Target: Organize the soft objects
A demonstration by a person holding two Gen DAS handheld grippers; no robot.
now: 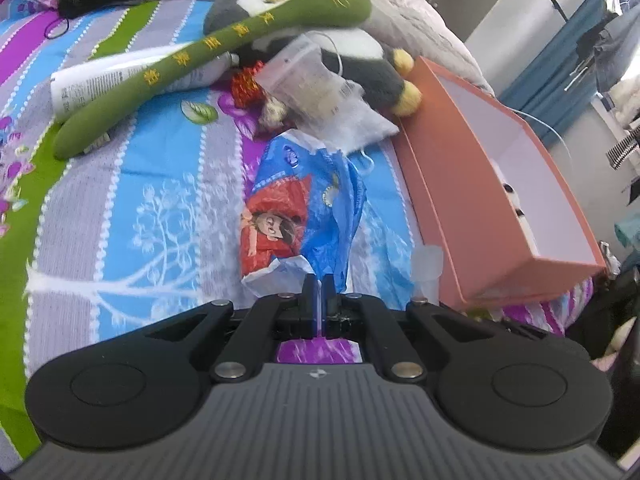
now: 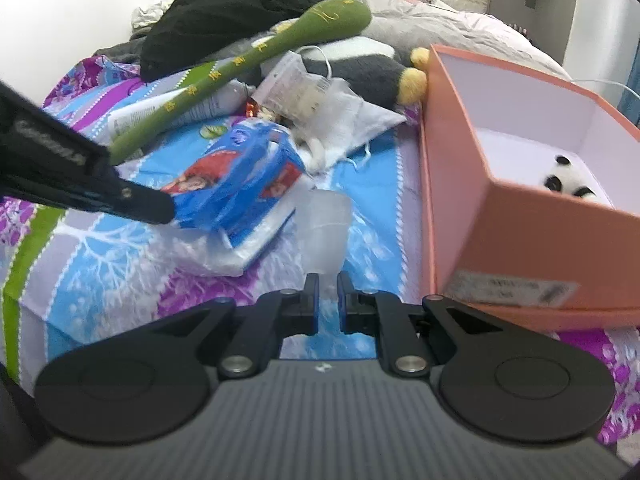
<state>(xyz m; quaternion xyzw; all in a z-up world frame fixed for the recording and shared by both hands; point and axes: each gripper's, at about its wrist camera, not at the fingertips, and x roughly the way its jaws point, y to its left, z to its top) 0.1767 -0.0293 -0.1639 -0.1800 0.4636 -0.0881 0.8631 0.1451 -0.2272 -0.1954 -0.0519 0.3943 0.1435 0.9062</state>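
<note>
A blue and red plastic tissue pack [image 1: 300, 208] [image 2: 244, 184] hangs just over the striped bedspread [image 1: 140, 200]. My left gripper [image 1: 319, 292] is shut on the pack's thin near edge; in the right wrist view its fingertips [image 2: 160, 208] pinch the pack's left corner. My right gripper [image 2: 328, 292] is nearly shut on a translucent plastic piece [image 2: 324, 232] [image 1: 428, 264] beside the pack; whether it belongs to the pack I cannot tell. An orange box [image 1: 480, 184] [image 2: 500, 216] lies open on the right with a small panda plush [image 2: 568, 188] inside.
Behind the pack lie a long green plush stick [image 1: 224, 52] [image 2: 248, 64], a grey and white penguin plush [image 1: 360, 64] [image 2: 360, 72], a white mesh pouch [image 1: 320, 92] [image 2: 340, 116] and a white tube [image 1: 104, 84]. A black garment [image 2: 224, 20] is heaped at the back.
</note>
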